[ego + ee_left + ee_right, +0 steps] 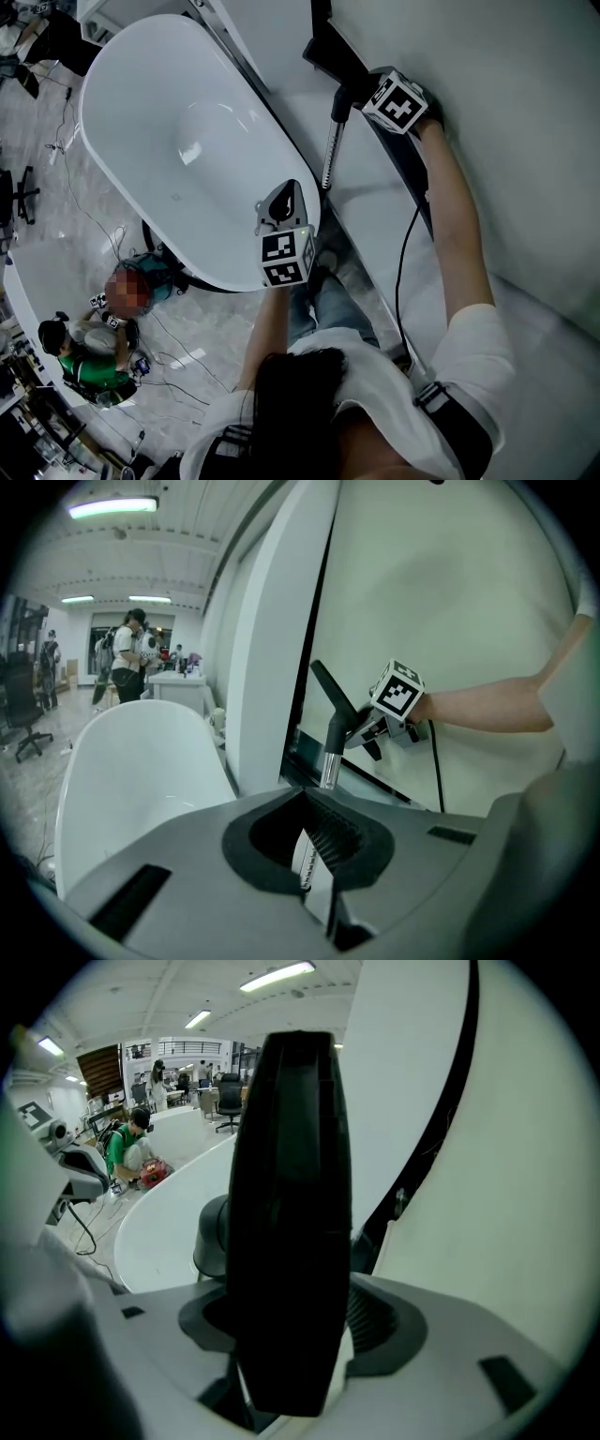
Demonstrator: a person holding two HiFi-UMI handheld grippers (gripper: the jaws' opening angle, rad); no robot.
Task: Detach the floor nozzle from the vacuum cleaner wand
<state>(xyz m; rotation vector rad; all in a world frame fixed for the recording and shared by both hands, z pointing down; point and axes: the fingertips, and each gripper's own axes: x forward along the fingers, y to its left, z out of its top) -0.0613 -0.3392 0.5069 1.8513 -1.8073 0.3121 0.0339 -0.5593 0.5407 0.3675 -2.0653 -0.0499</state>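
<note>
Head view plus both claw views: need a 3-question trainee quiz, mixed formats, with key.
1. True or false: the right claw is empty.
2. Relative to the left claw, the silver wand is: A) clamped in it B) ahead of it, untouched C) lying flat on the floor.
3. Fill in: the big white thing left of the wand in the head view is a ____.

Key:
1. False. It is shut on the black vacuum part.
2. B.
3. bathtub.
</note>
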